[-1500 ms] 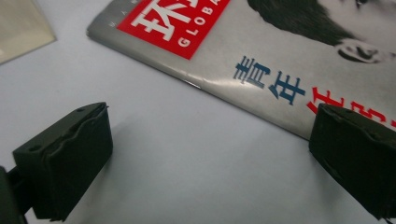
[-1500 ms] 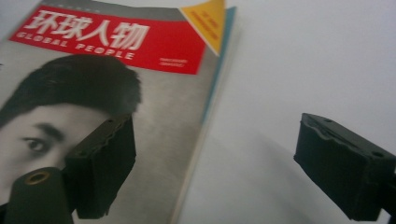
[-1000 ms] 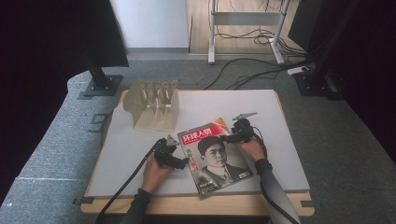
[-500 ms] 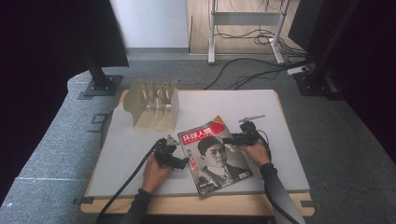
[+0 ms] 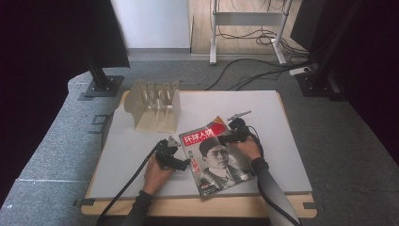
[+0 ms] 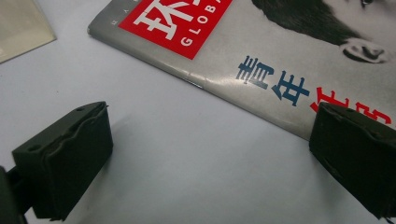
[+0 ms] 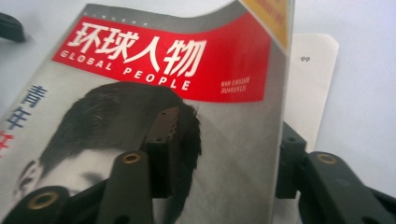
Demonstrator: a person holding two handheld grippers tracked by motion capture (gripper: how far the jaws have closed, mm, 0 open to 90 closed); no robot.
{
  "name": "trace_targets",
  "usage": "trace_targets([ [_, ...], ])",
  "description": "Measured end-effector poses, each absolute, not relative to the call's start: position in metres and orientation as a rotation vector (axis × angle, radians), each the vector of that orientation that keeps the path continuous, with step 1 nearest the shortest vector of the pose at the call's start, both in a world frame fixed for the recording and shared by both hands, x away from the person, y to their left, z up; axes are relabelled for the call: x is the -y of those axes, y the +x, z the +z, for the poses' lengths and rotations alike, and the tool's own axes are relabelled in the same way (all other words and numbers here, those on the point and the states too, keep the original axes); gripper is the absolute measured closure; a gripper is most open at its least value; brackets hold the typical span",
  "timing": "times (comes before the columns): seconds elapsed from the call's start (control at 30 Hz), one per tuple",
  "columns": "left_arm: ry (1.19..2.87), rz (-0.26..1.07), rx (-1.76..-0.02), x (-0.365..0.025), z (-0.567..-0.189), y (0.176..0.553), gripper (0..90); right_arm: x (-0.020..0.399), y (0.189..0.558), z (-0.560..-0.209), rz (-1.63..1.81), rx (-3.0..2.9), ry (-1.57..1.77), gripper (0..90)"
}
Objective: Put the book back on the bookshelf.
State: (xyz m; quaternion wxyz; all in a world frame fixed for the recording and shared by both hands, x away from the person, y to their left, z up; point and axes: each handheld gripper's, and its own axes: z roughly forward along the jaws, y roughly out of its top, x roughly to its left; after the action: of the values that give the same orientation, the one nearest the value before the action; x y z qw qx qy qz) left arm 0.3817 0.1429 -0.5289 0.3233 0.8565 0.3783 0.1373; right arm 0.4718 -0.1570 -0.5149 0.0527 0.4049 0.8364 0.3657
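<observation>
Straddling magazine point(image 7: 187, 140) cover edge, right gripper point(image 7: 219, 177); left gripper point(image 6: 210, 154) spread wide.

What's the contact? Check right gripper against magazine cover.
Touching. Right gripper view: the right gripper straddles the magazine cover, one jaw pressing its lifted edge.

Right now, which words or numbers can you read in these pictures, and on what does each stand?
"环球人物": red banner of the magazine cover.
"GLOBAL PEOPLE": same banner, beneath.
"99": corner of an inner page.
"青年": blue, near the cover's spine edge.
Small white print on the banner: too blurred to read.
</observation>
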Motion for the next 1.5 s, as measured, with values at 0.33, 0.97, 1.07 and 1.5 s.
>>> trace_targets([
  [0.33,2.247,0.360,-0.994,-0.143,-0.529,0.382,0.0,0.142,0.448,-0.491,0.956,-2.515,0.997,85.1],
  [0.97,2.248,0.355,-0.995,-0.143,-0.529,0.382,0.0,0.132,0.415,-0.451,1.031,-2.483,0.846,85.5],
  [1.07,2.252,0.346,-0.987,-0.144,-0.528,0.382,0.0,0.131,0.410,-0.444,1.044,-2.475,0.824,85.6],
  [1.5,2.180,0.187,-0.896,-0.147,-0.511,0.393,0.0,0.133,0.391,-0.410,1.101,-2.436,0.741,85.7],
])
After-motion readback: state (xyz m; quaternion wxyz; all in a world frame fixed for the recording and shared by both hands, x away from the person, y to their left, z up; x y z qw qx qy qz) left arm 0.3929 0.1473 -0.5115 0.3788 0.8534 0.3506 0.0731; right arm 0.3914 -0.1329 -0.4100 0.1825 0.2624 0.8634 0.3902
